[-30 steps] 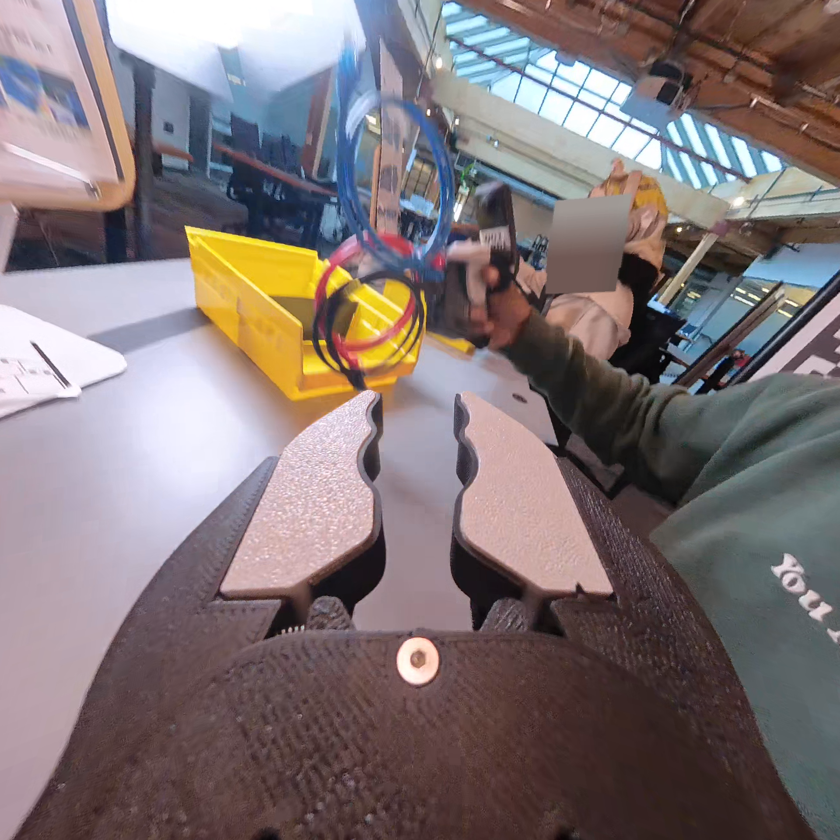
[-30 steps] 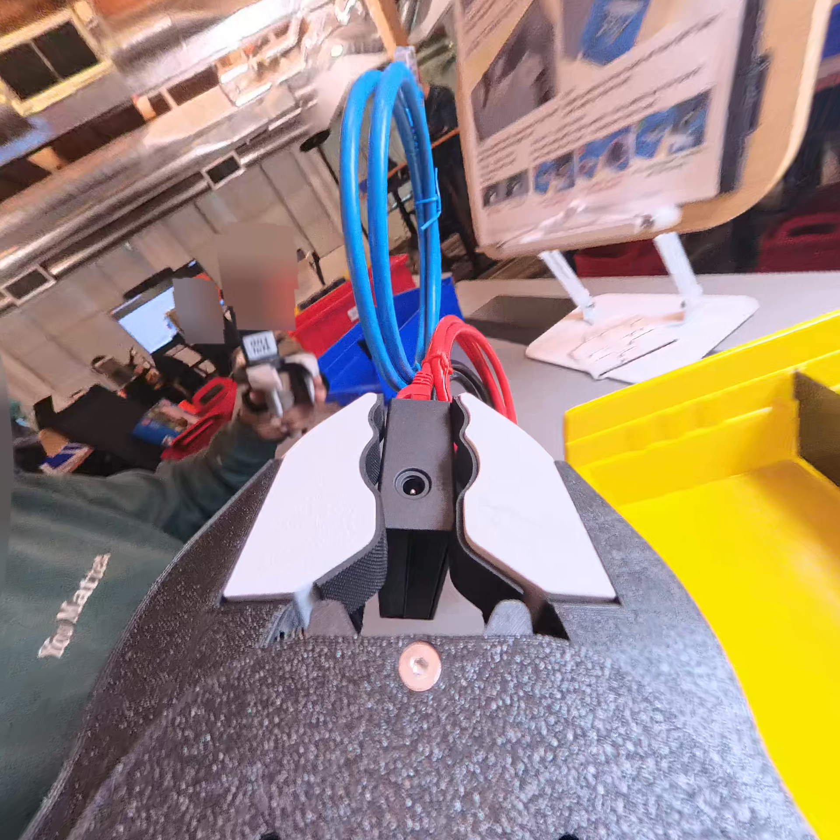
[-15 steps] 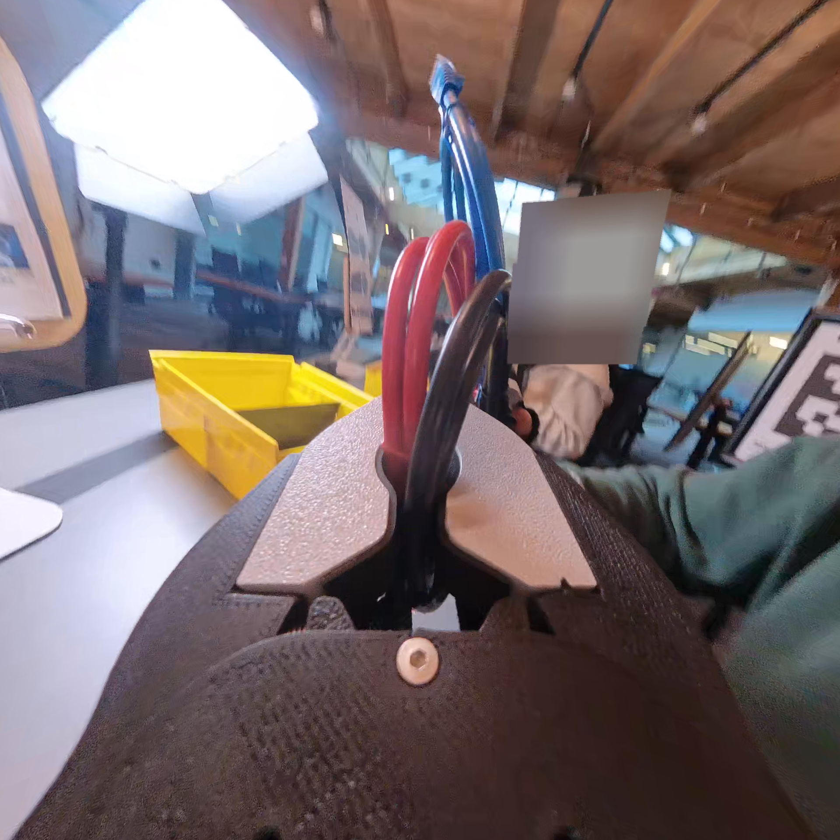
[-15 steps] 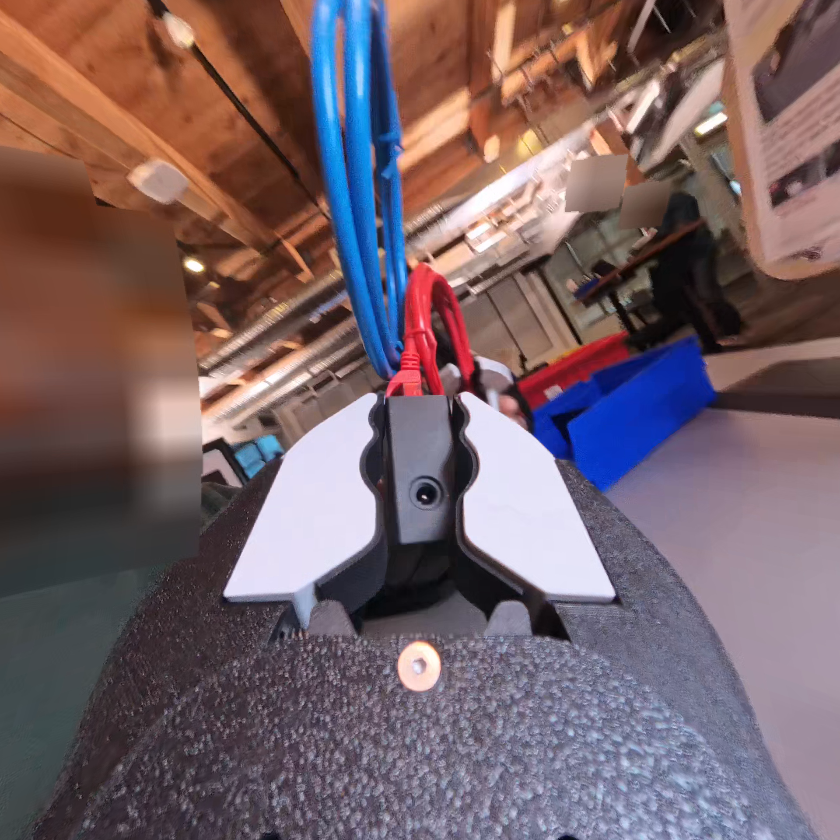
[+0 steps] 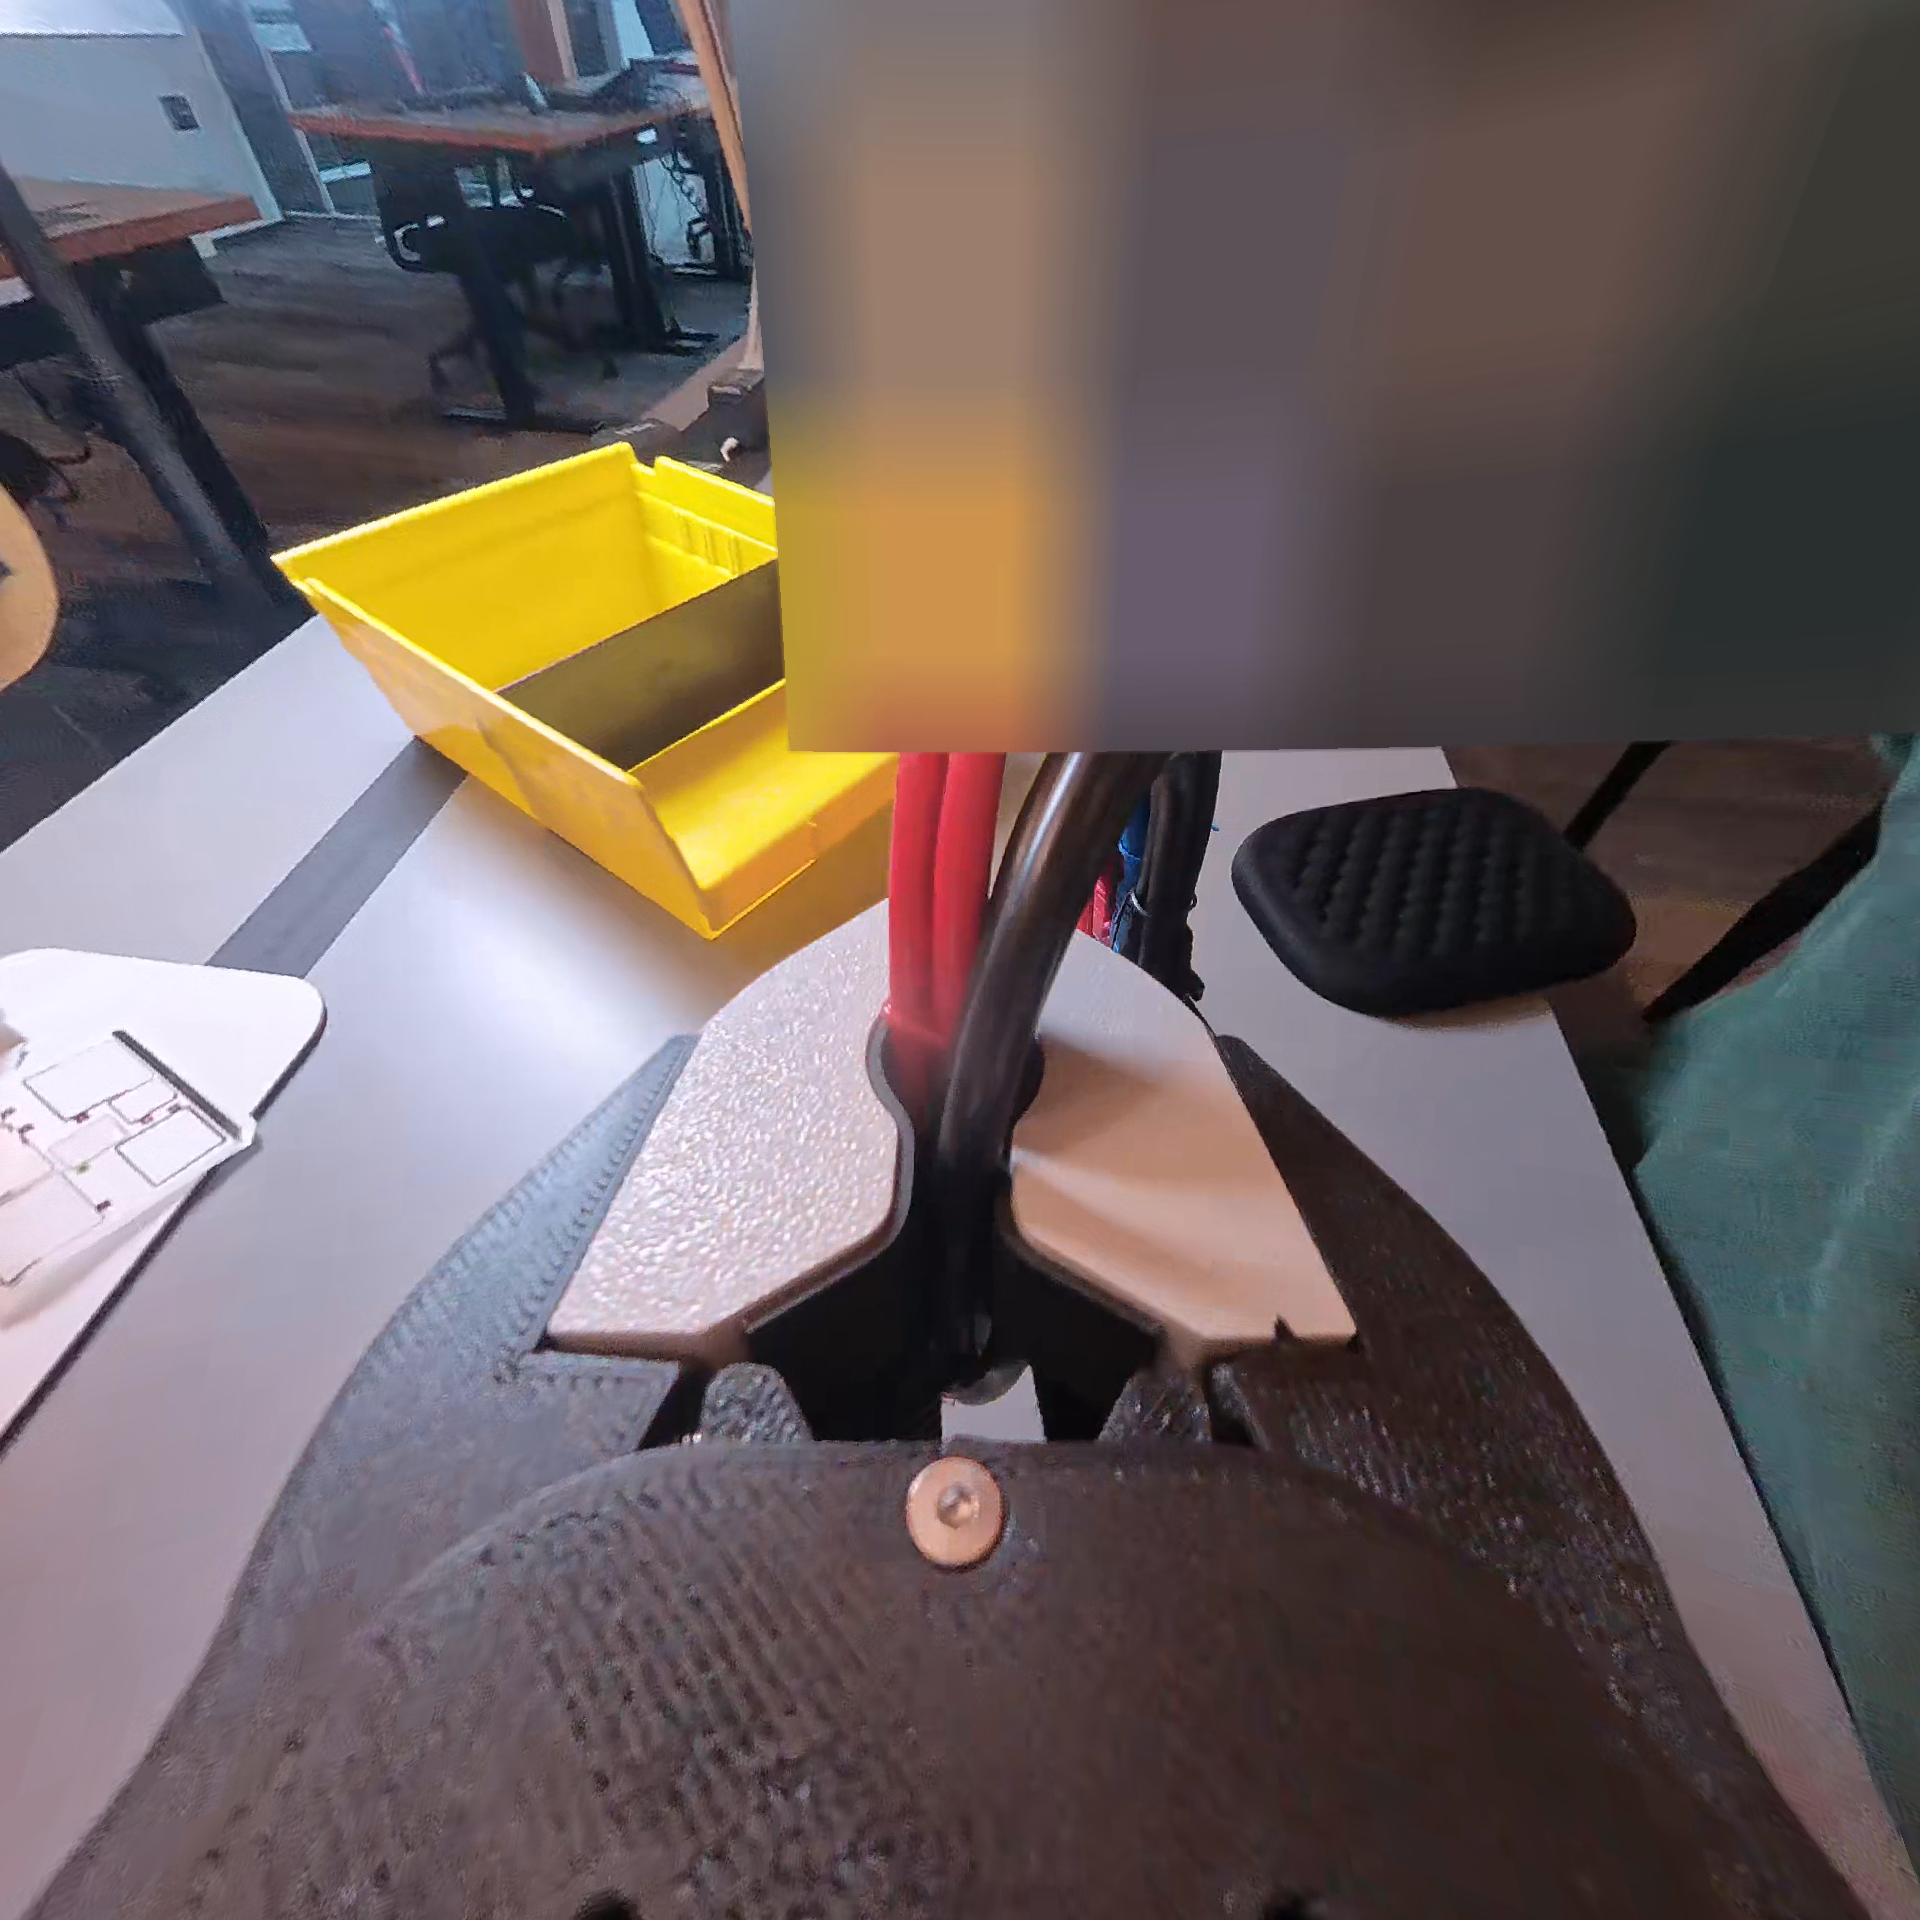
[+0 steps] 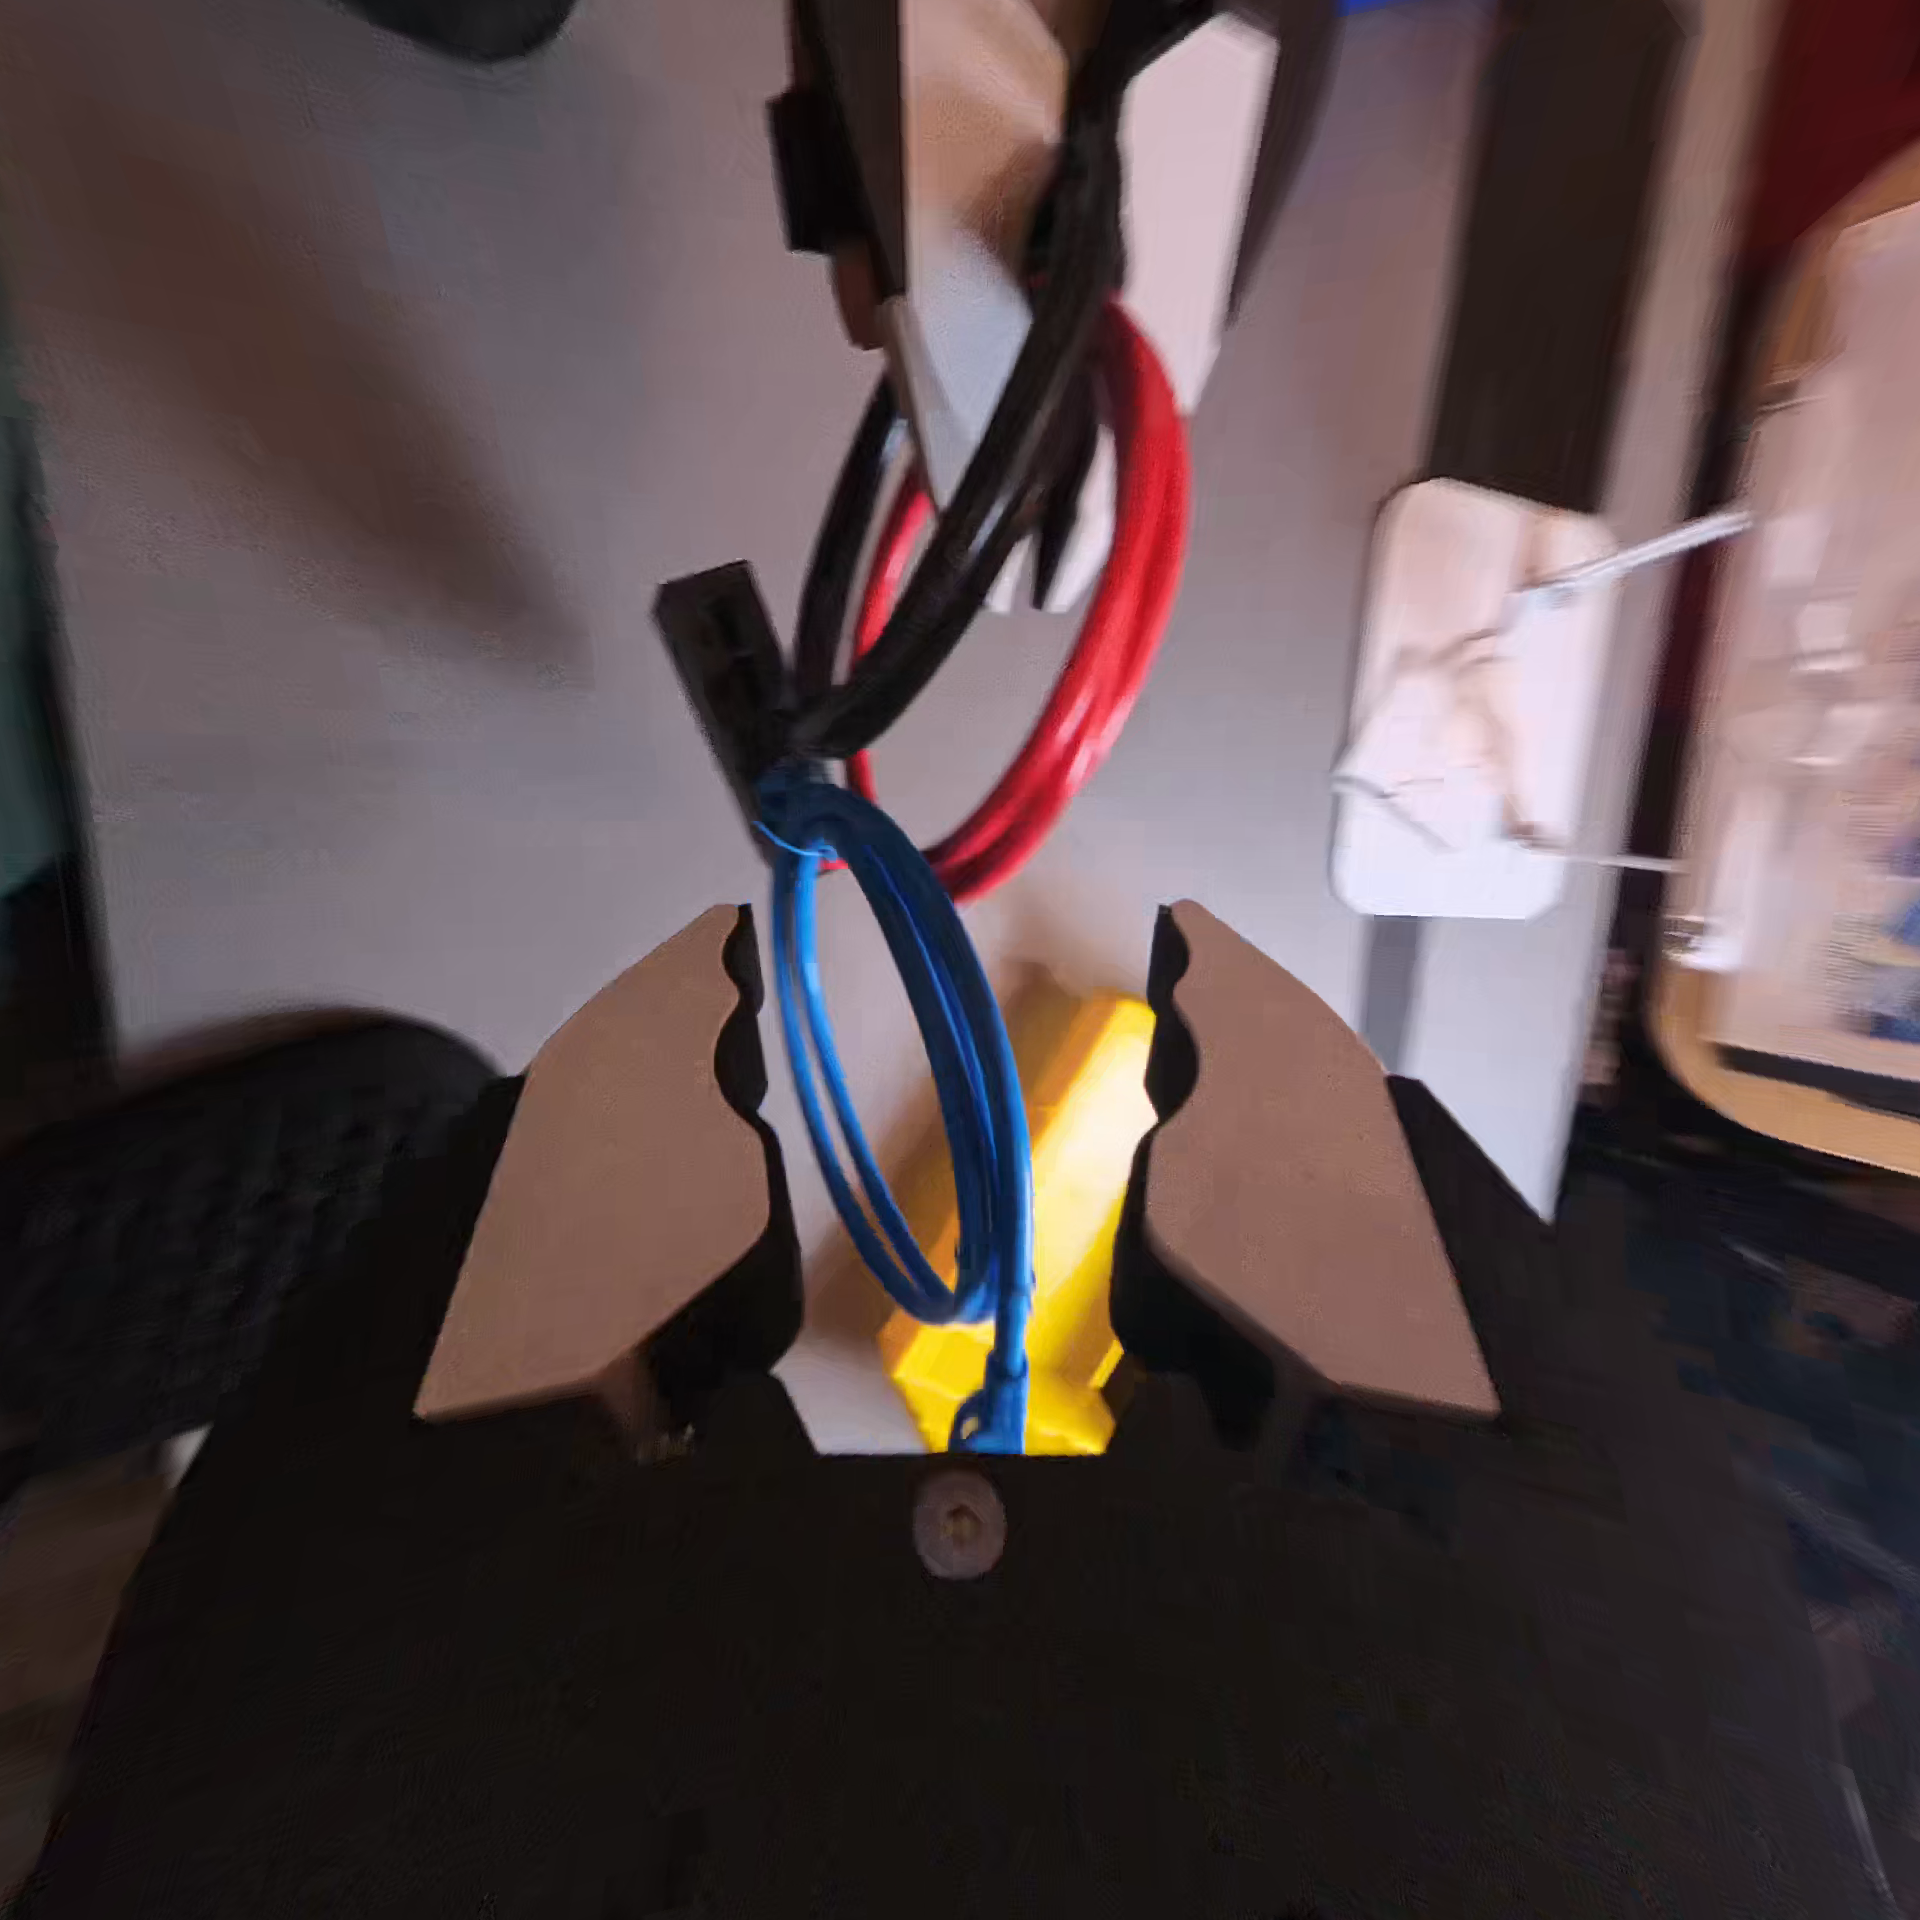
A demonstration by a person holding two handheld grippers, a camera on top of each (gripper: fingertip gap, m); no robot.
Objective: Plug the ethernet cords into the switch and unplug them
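My left gripper (image 5: pixel 982 1023) is shut on the black cord (image 5: pixel 1003 966) and the red cord (image 5: pixel 940 883), which run up out of its fingers into a blurred patch. In the right wrist view it comes in from the top (image 6: pixel 1049 416), holding the black coil (image 6: pixel 914 582) and the red coil (image 6: pixel 1122 623). The small black switch (image 6: pixel 717 655) hangs from these cords, and the blue coil (image 6: pixel 914 1091) hangs below it. My right gripper (image 6: pixel 951 914) is open, looking down at the table, with the blue coil dangling between its fingers without being gripped.
A yellow bin (image 5: pixel 540 644) with a dark divider stands on the grey table (image 5: pixel 468 1039); it also shows under the right gripper (image 6: pixel 1081 1143). A white stand base (image 5: pixel 125 1101) lies at the left. A black chair armrest (image 5: pixel 1434 894) is past the table's right edge. Tip to tip, the grippers are about 7 centimeters apart.
My right gripper has let go of the switch and opened. The bundle now hangs from the left gripper, which stays shut on the cords. Both views have tipped down toward the table.
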